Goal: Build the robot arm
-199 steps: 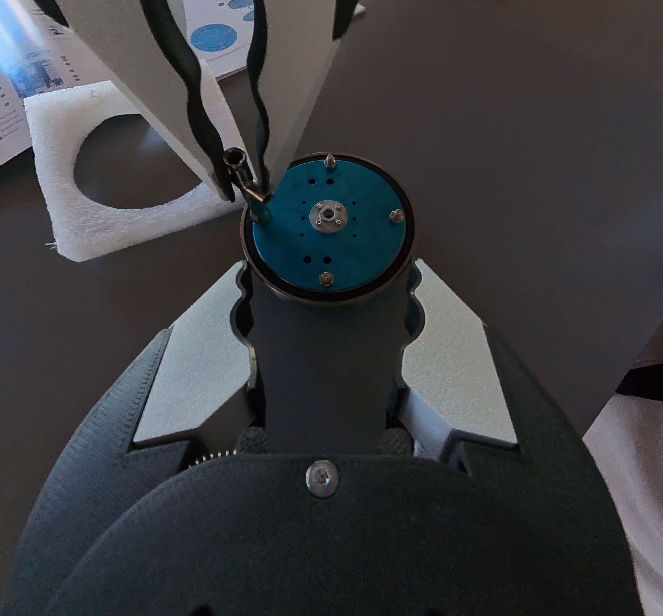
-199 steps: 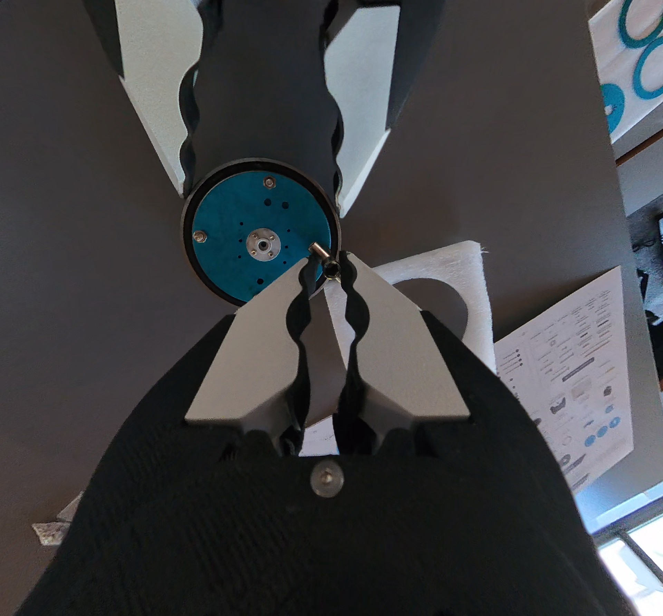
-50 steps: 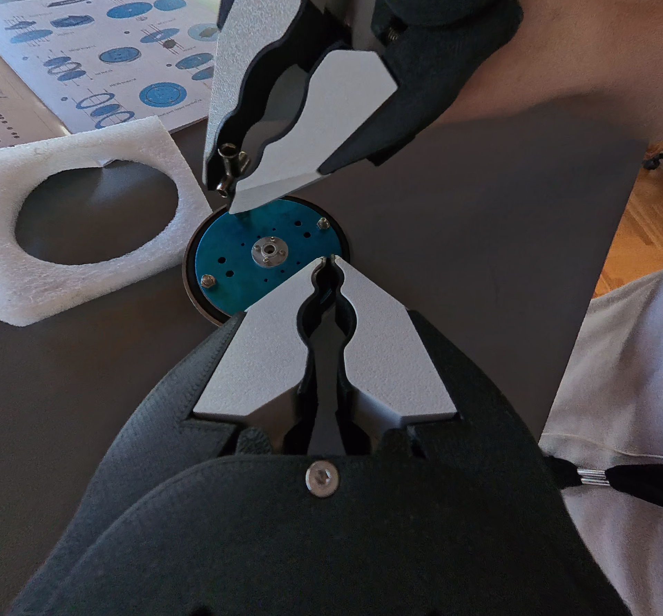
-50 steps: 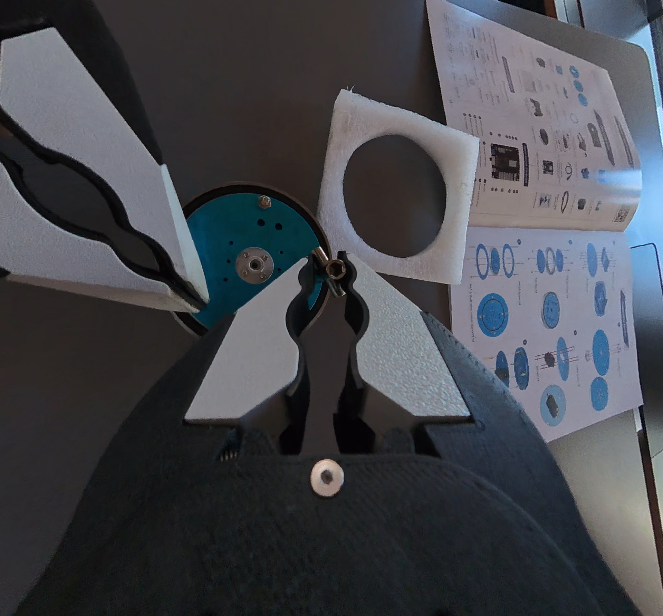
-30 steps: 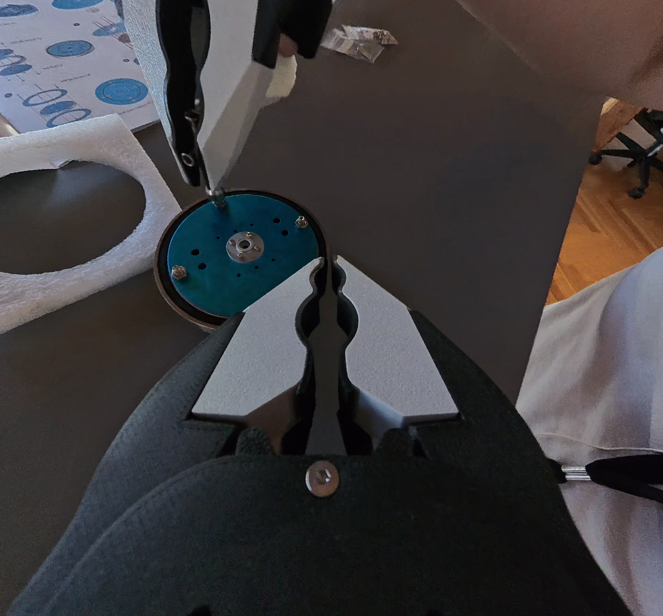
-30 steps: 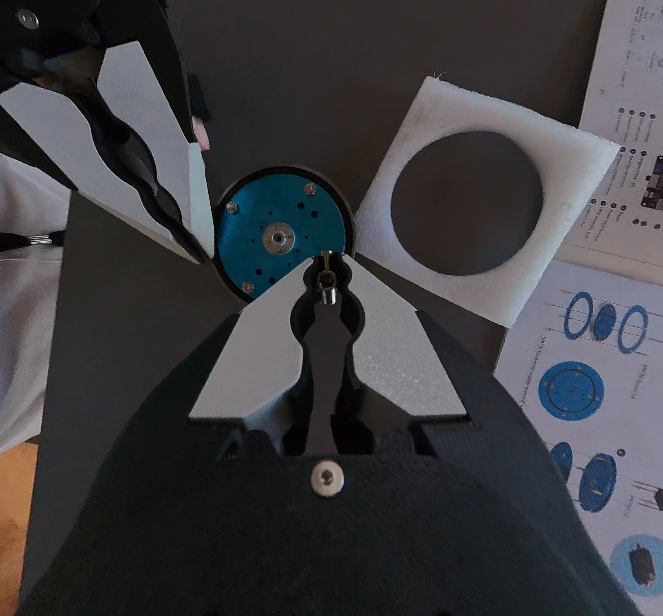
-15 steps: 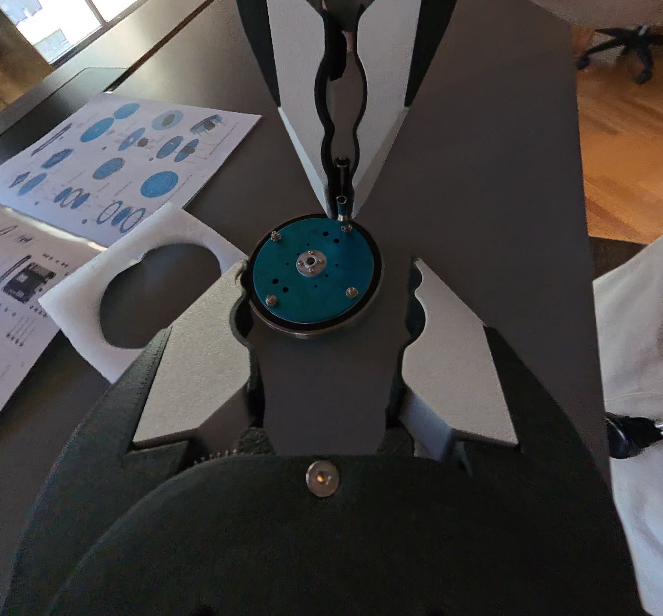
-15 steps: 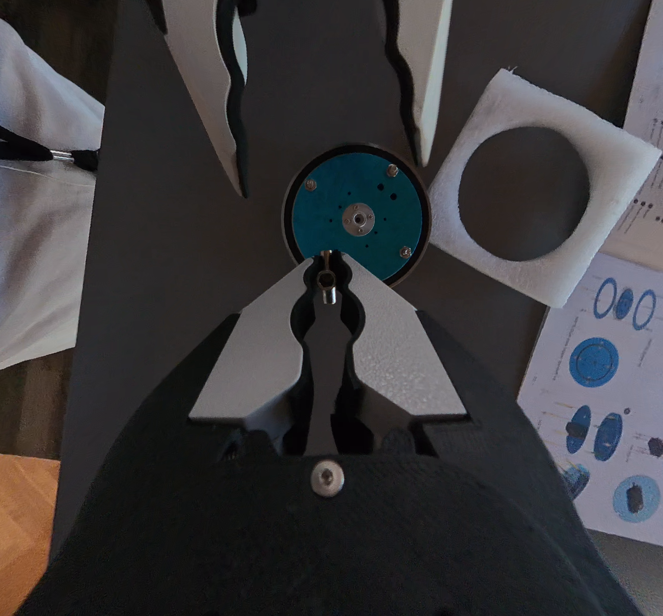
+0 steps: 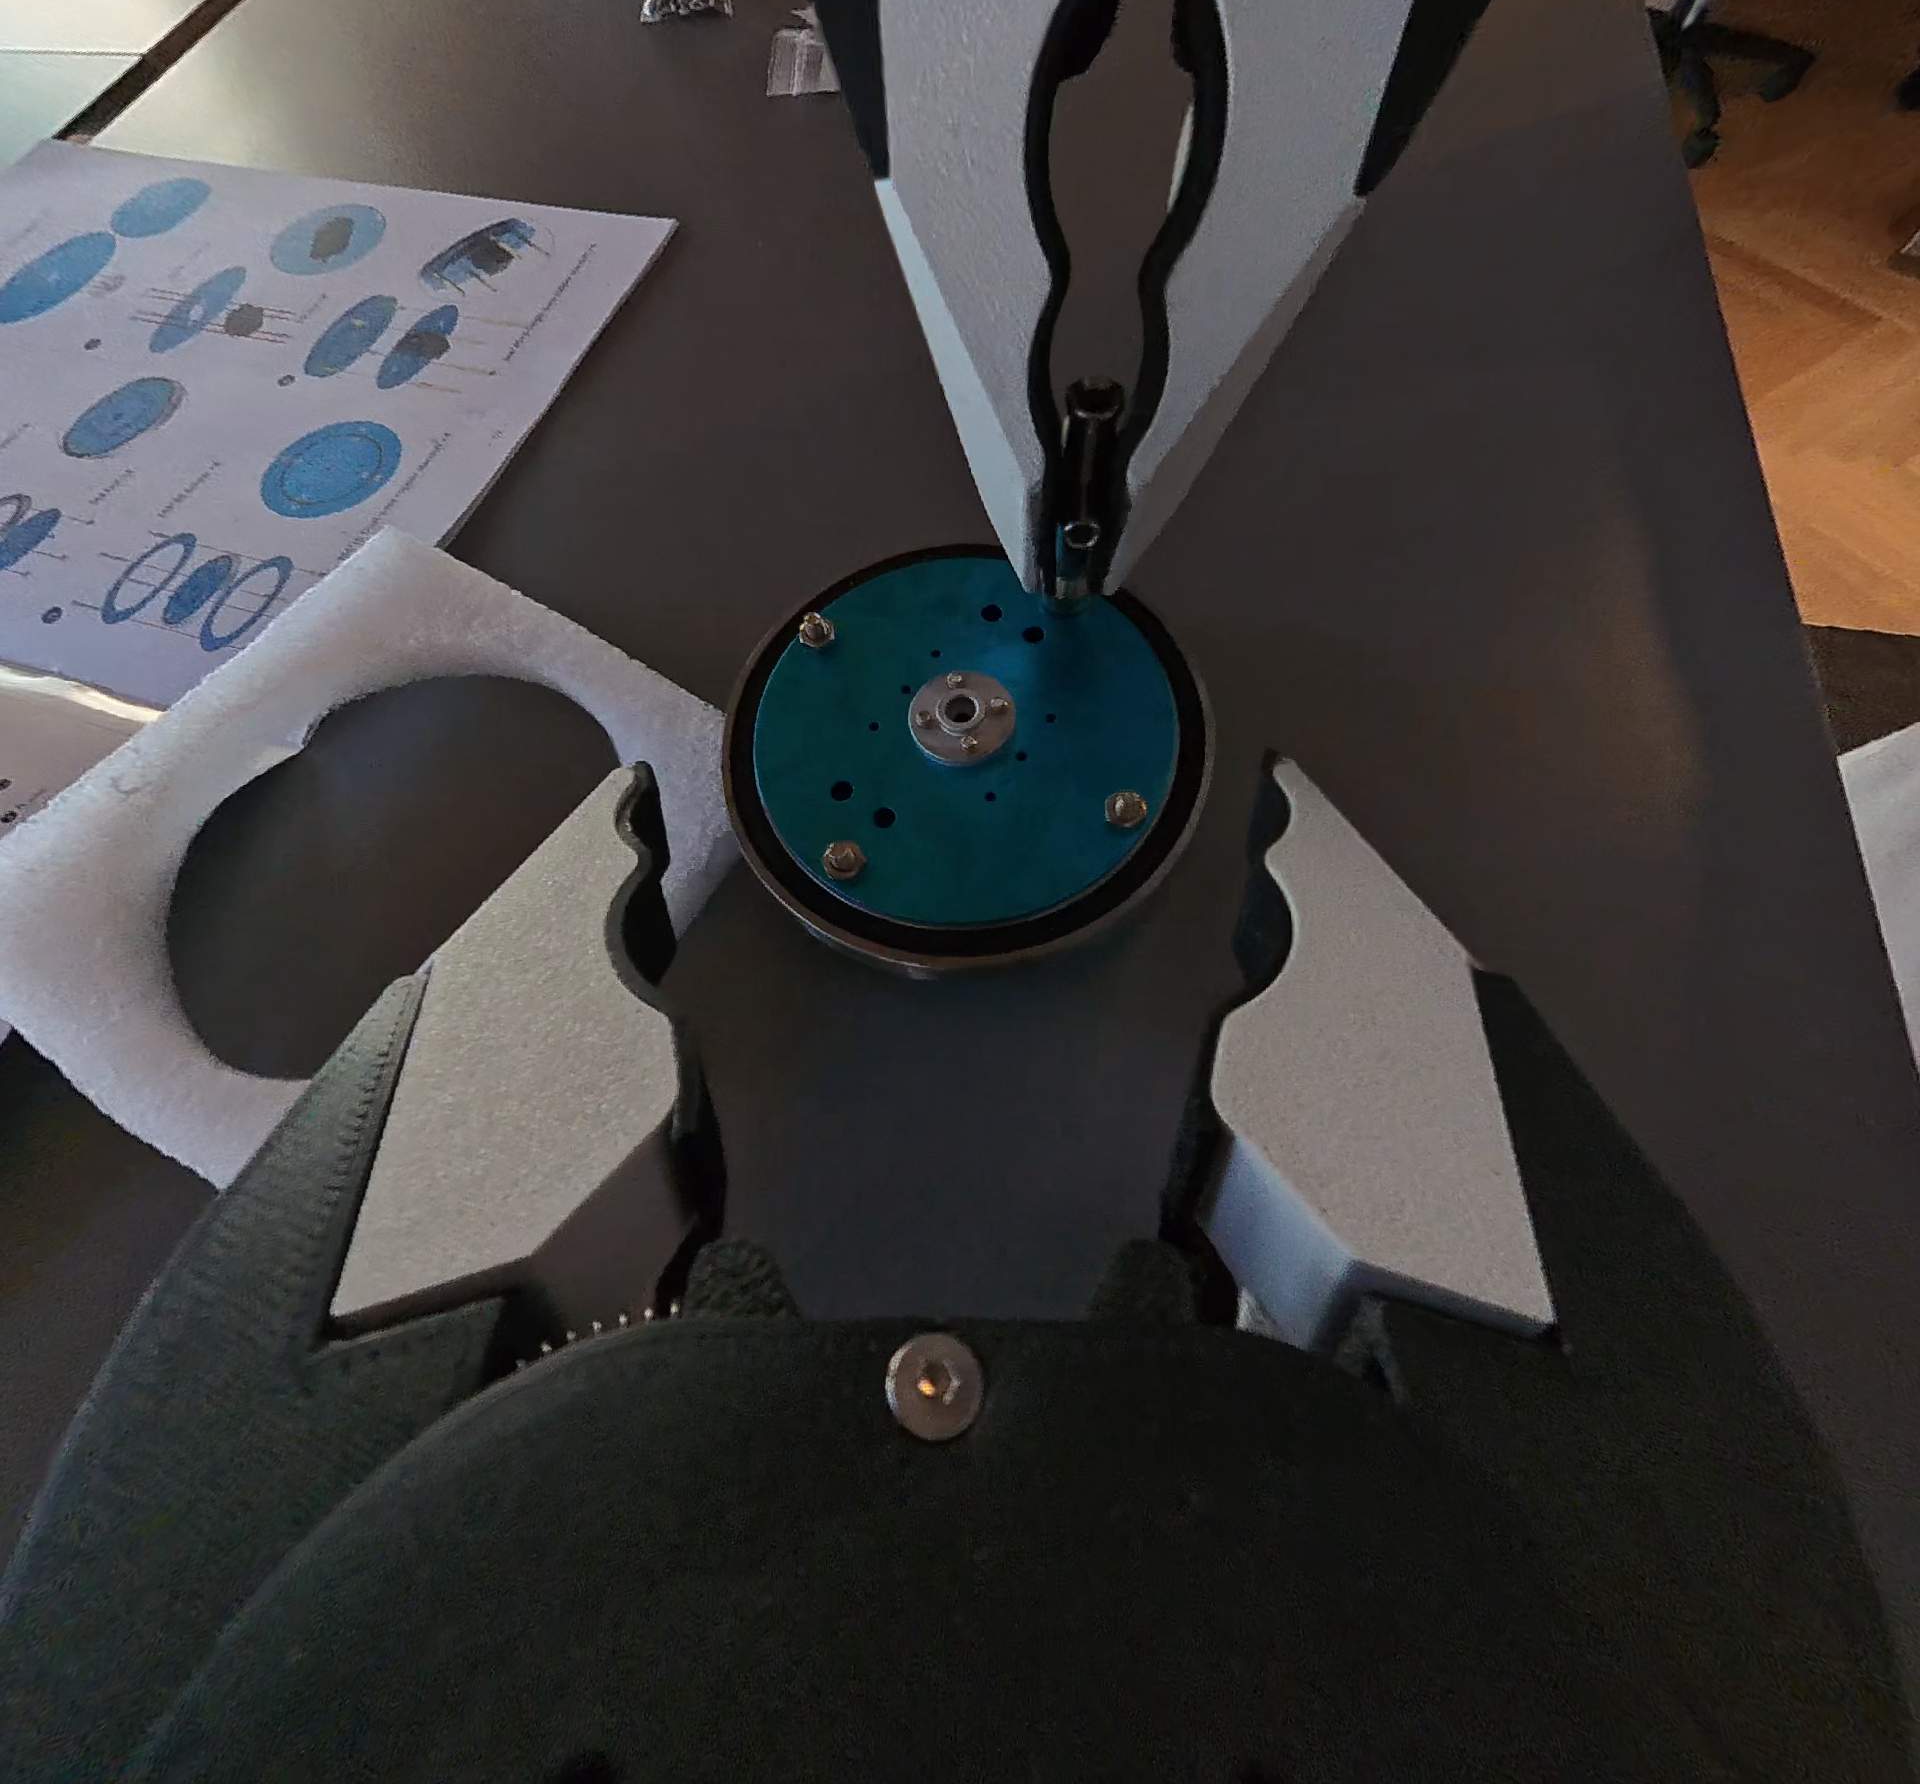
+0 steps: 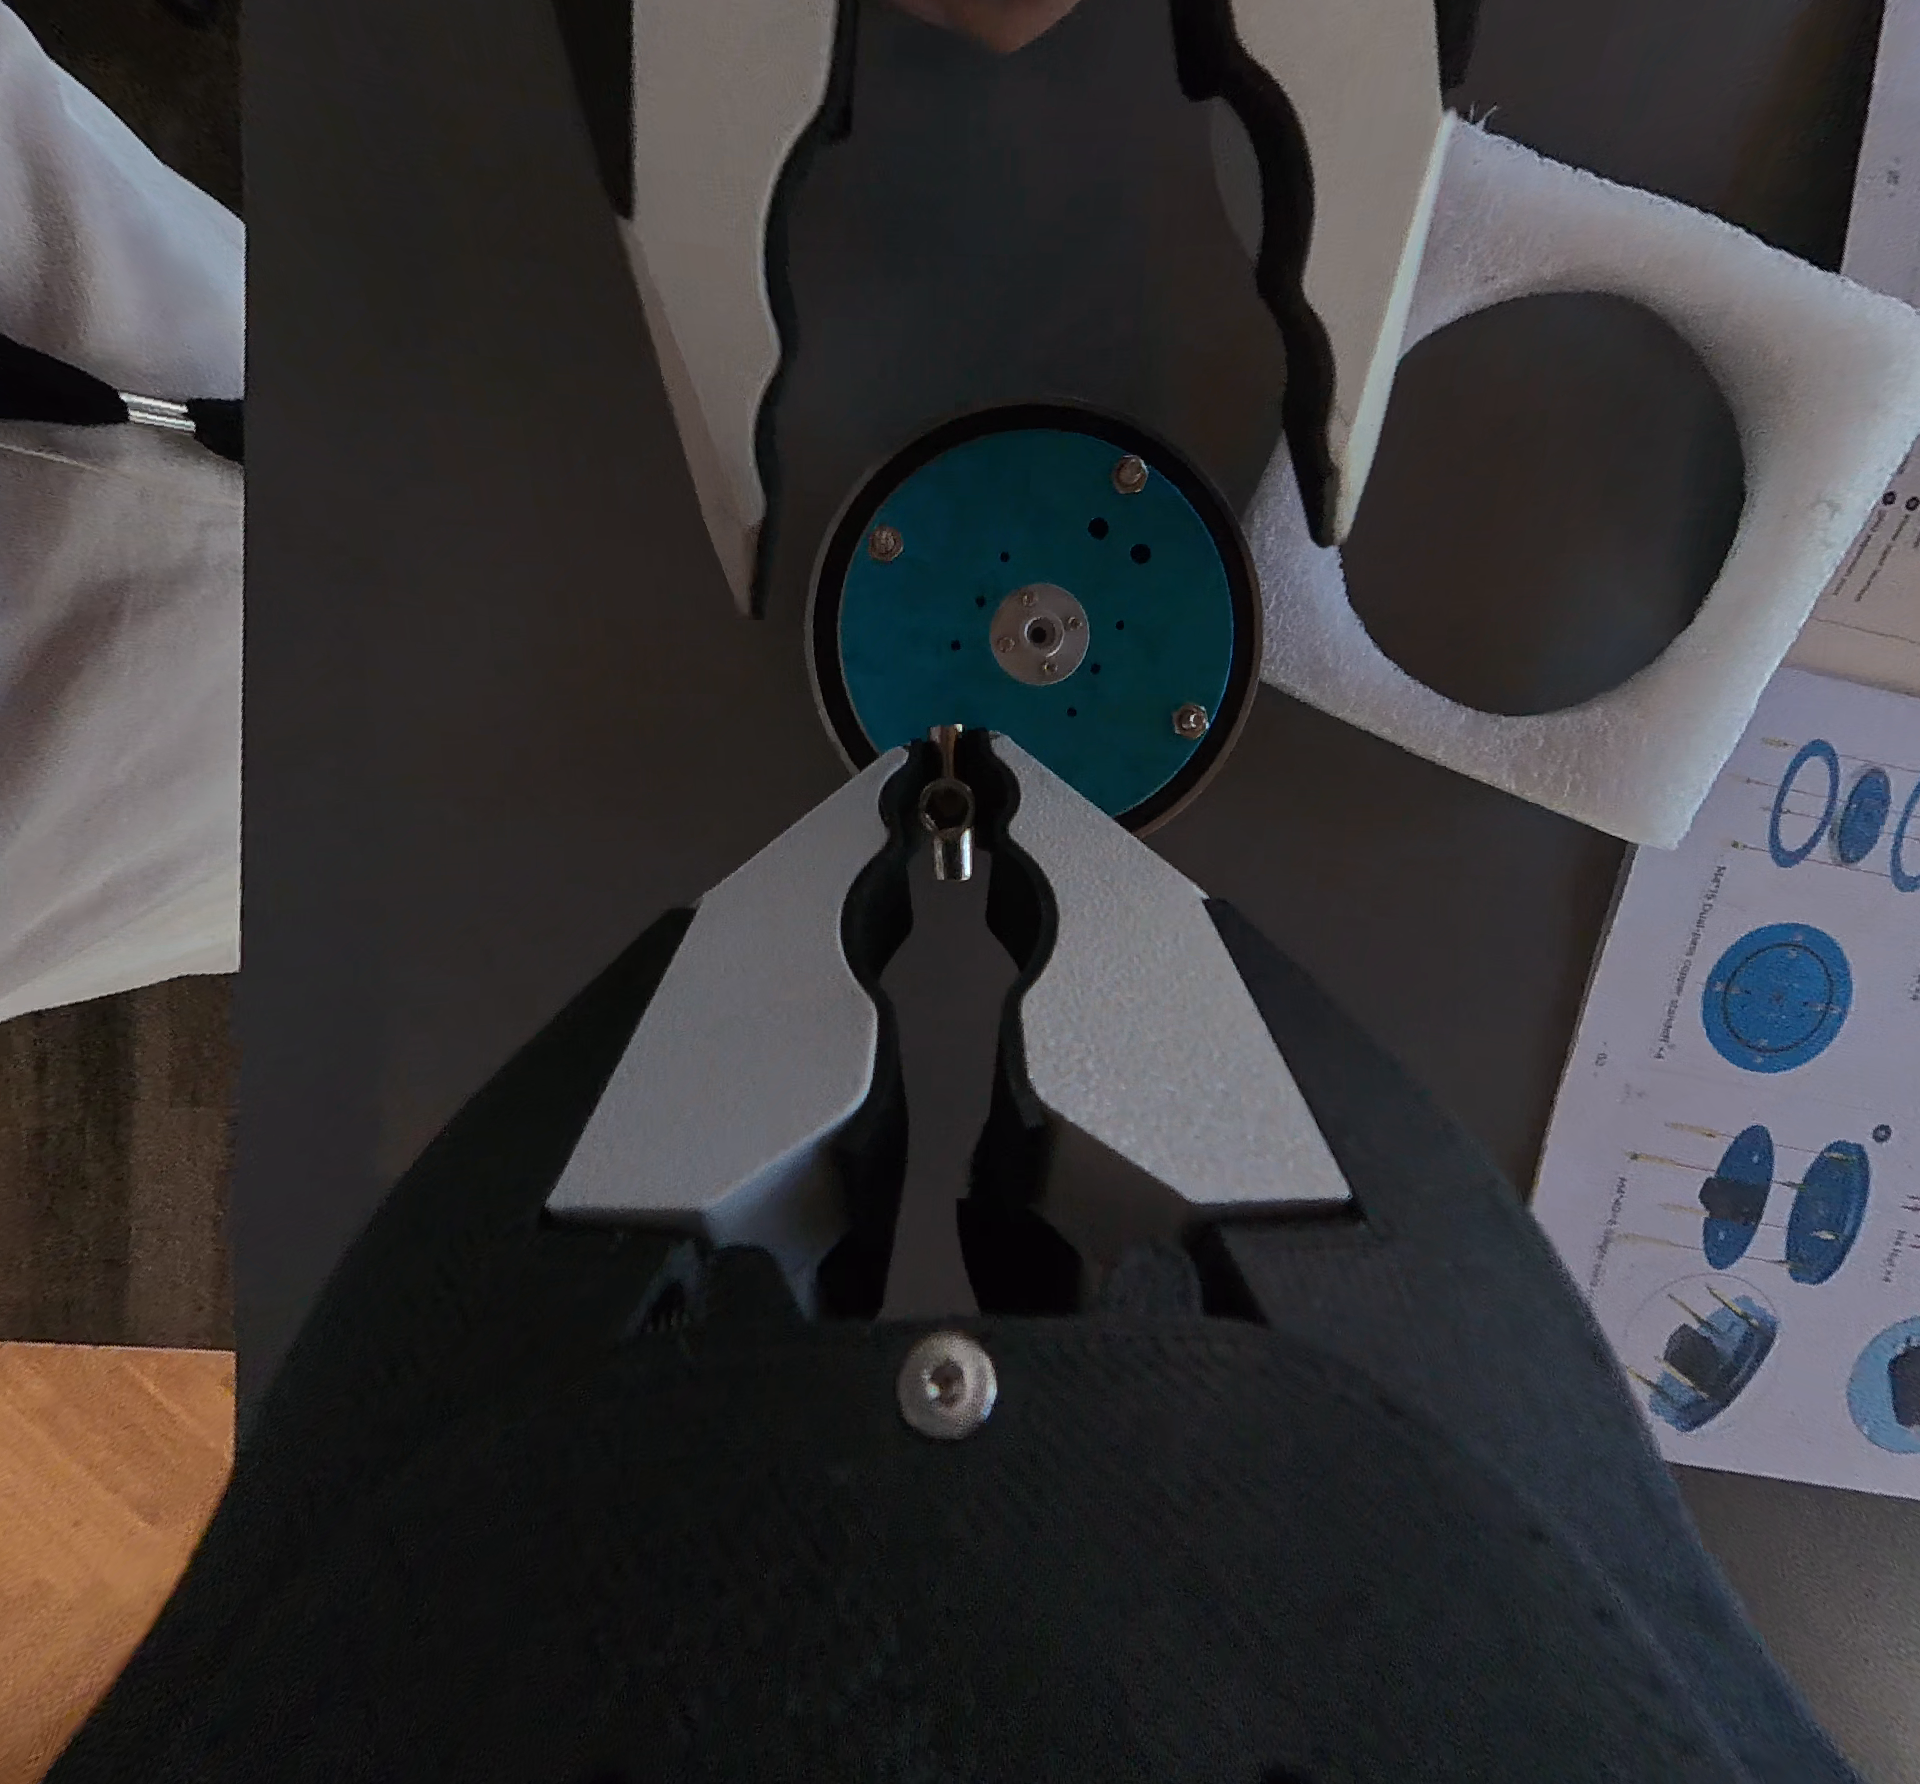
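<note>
Metal socket tool (tip hidden) in right gripper, seemingly on blue disc.

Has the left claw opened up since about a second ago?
Yes. The left claw was shut beside the round blue metal disc; now its jaws stand wide apart, flanking the disc near the white foam square.
</note>
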A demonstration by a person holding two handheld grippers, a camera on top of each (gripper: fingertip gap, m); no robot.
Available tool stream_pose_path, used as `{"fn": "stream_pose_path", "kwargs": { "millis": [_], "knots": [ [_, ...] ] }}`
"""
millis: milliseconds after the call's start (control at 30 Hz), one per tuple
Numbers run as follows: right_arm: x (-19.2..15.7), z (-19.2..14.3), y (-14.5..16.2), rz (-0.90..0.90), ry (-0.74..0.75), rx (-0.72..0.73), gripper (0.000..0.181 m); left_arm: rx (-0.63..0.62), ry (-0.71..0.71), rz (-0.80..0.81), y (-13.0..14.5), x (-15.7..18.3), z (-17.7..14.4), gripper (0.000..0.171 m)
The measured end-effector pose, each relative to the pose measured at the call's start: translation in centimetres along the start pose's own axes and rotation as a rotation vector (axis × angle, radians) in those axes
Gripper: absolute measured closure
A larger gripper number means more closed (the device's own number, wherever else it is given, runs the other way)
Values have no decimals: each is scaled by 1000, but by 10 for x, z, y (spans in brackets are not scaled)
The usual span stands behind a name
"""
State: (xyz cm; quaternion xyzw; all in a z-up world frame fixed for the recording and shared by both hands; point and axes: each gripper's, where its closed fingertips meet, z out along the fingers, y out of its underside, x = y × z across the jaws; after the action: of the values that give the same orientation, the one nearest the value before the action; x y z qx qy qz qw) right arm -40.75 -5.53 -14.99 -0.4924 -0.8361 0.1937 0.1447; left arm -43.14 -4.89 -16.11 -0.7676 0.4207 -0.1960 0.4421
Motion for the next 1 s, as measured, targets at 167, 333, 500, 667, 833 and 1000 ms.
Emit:
{"fn": "stream_pose_path", "kwargs": {
  "millis": [167, 333, 500, 667, 833, 1000],
  "knots": [
    [2, 1, -1, 59, 35, 12, 172, -42, 31, -30, 4, 2, 6, 74],
    [4, 0, -1, 162, 121, 84, 173, -48, 8, -30, 4, 2, 8, 74],
    [8, -1, -1, 348, 200, 195, 173, -54, -20, -35, 4, 2, 10, 73],
    [11, -3, -1, 468, 309, 305, 173, -57, -31, -35, 4, 2, 11, 73],
    [16, -5, 2, 553, 467, 320, 173, -62, -49, -34, 3, 2, 12, 73],
    [18, -6, 3, 613, 522, 337, 173, -66, -72, -45, 3, 1, 13, 73]
  ]
}}
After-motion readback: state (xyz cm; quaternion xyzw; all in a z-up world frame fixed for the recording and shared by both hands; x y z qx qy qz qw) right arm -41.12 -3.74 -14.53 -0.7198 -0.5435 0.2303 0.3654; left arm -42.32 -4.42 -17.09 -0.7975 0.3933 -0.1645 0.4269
